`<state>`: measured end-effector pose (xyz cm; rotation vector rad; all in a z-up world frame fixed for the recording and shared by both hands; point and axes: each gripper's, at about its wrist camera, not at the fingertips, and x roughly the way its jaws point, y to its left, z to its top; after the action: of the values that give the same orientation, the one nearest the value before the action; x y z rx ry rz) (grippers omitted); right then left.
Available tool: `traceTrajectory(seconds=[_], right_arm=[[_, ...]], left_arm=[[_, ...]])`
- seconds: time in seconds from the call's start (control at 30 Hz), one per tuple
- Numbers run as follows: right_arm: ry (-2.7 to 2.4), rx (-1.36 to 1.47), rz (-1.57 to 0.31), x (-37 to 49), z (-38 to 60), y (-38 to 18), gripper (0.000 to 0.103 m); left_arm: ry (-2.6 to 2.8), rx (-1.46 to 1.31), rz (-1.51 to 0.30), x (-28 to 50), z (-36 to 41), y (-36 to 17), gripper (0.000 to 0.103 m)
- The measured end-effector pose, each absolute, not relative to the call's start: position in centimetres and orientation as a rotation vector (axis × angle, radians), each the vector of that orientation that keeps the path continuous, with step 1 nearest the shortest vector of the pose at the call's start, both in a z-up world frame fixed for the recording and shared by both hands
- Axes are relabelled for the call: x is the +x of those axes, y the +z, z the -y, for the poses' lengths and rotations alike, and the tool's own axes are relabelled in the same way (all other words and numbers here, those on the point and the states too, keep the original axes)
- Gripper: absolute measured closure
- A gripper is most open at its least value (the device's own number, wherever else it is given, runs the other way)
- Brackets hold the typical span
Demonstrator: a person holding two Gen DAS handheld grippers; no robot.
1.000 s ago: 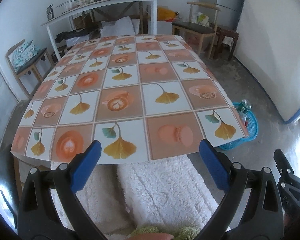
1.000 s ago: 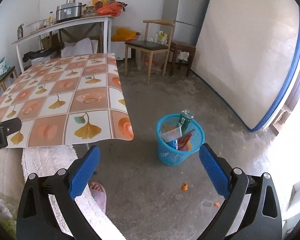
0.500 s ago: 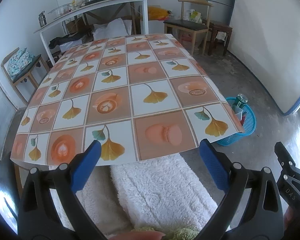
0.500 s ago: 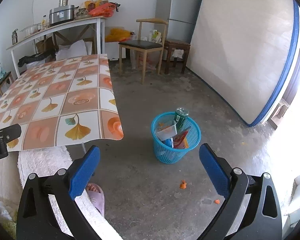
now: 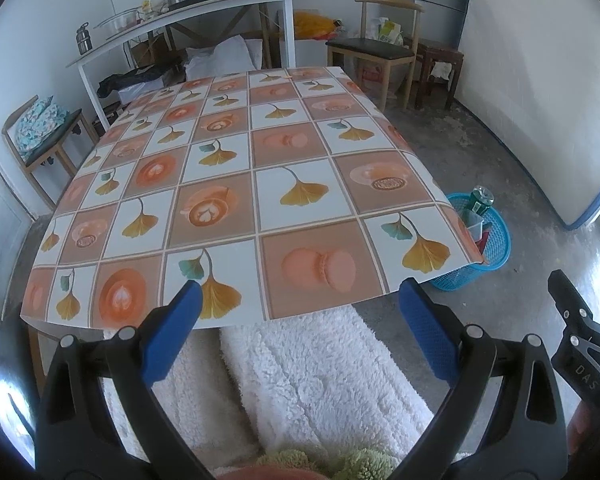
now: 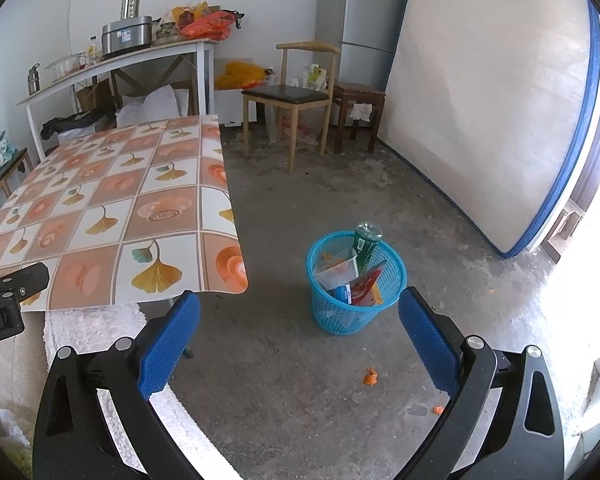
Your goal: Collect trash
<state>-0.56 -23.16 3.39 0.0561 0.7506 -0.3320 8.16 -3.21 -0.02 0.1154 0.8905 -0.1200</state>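
Both the left gripper [image 5: 300,328] and right gripper [image 6: 300,332] are spread and empty, with the blue trash basket [image 6: 356,284] on the floor just ahead of the right one, between its fingers.

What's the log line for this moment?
left gripper: open, empty | right gripper: open, empty | blue basket: holds trash | orange scraps: on floor

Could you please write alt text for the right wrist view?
The open right gripper hangs over bare concrete, aimed at a blue basket full of trash, including a green bottle. An orange scrap lies on the floor; a patterned table stands left.
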Motion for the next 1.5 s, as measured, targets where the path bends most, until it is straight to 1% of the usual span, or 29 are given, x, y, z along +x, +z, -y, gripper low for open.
traceTrajectory(seconds=[0.53,1.5], right_arm=[[-0.366,0.042,-0.719,-1.8,23.0,4.5,0.006],[-0.372,0.044,-0.718,-1.8,23.2,4.9,0.006]], left_arm=[[-0.146,0.104,-0.869,7.3,3.2,0.3,0.009],[-0.161,0.077,-0.881,7.5,3.0,0.2,0.009]])
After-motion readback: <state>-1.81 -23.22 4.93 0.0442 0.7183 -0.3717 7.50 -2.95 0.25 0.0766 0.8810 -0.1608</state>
